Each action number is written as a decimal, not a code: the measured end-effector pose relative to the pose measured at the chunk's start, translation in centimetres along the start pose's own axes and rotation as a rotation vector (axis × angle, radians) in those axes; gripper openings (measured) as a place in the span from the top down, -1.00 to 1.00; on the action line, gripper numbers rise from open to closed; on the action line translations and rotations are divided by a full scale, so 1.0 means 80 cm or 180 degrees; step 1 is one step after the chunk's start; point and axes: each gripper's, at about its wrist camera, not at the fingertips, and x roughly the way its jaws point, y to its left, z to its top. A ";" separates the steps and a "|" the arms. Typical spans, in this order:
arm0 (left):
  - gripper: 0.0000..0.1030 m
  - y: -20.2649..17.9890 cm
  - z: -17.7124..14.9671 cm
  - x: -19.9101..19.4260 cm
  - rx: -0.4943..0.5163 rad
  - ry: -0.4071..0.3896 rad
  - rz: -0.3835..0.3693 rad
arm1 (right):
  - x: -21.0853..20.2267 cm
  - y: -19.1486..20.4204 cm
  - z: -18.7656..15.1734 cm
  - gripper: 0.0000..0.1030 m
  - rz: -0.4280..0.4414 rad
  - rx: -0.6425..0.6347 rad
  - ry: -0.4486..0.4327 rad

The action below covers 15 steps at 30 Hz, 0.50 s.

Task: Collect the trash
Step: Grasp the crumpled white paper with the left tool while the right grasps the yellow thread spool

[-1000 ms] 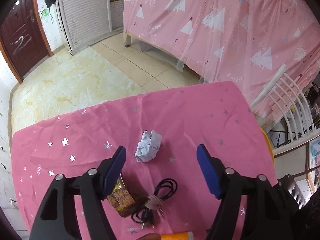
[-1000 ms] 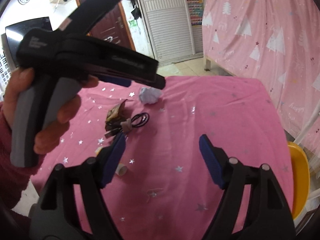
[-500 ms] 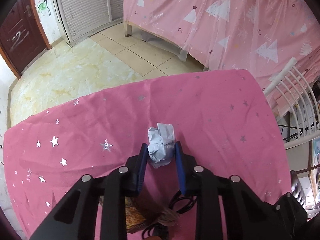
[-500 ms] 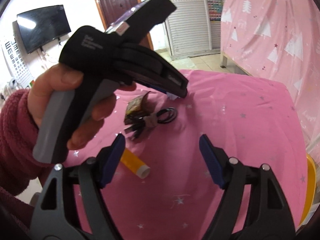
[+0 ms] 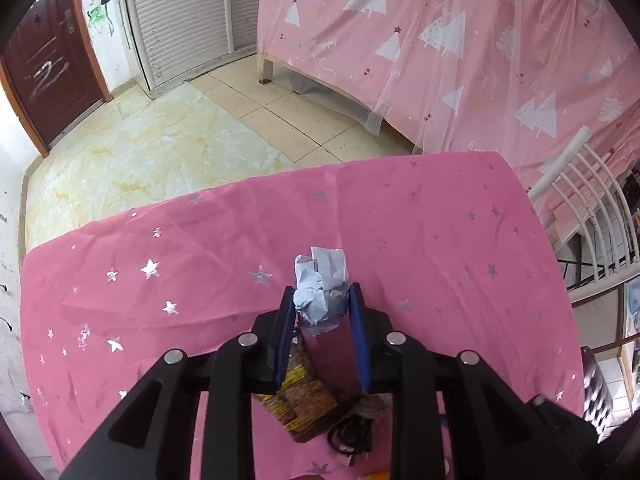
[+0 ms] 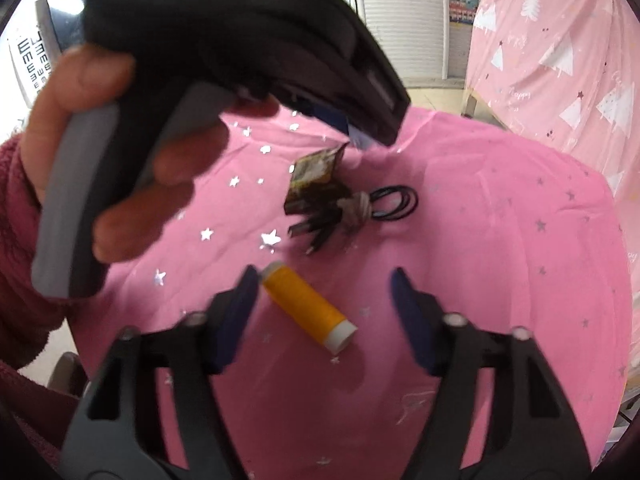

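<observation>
Crumpled paper (image 5: 320, 288), pale grey-white, sits pinched between the blue pads (image 5: 285, 332) of the left tool (image 5: 320, 300); the jaws are clamped on its lower part and the rest juts out past the tips, above the pink star-printed cloth of the table (image 5: 200, 248); whether the wad touches the cloth I cannot tell from this angle. Just behind the left tool, partly hidden by its black frame, lie a brown and yellow snack wrapper (image 5: 304, 400) and a coiled black cable (image 5: 352, 432).

From the right wrist view the same wrapper (image 6: 316, 178) lies beside the cable (image 6: 360, 212), the two touching; nearer the camera an orange spool of thread (image 6: 306, 306) with white ends lies on its side on the cloth. The right tool (image 6: 324, 286) hangs over the spool with its jaws apart, and they have just been closing; the spool's far end is close against the left pad (image 6: 240, 300), the view blurred there, and nothing is gripped. A hand (image 6: 120, 152) in a dark red fleece sleeve (image 6: 20, 280) holds the left tool's grey handle at upper left.

Beyond the table are beige floor tiles (image 5: 140, 152), a dark red door (image 5: 44, 76) and pink fabric printed with white trees (image 5: 460, 52).
</observation>
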 end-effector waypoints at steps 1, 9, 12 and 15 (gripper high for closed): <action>0.61 -0.001 0.002 -0.001 -0.0007 -0.0009 -0.0007 | -0.001 0.003 0.000 -0.09 -0.0002 -0.0024 0.0007; 0.61 -0.001 -0.007 -0.010 -0.0029 -0.0090 -0.0014 | -0.005 0.015 -0.005 0.69 -0.0173 -0.0086 -0.0004; 0.61 -0.001 -0.011 -0.015 -0.0031 -0.0105 -0.0026 | -0.006 0.014 -0.006 0.69 -0.0184 -0.0059 -0.0019; 0.61 0.000 -0.012 -0.022 -0.0059 -0.0132 -0.0021 | -0.010 0.004 -0.004 0.69 -0.0206 0.0029 -0.0064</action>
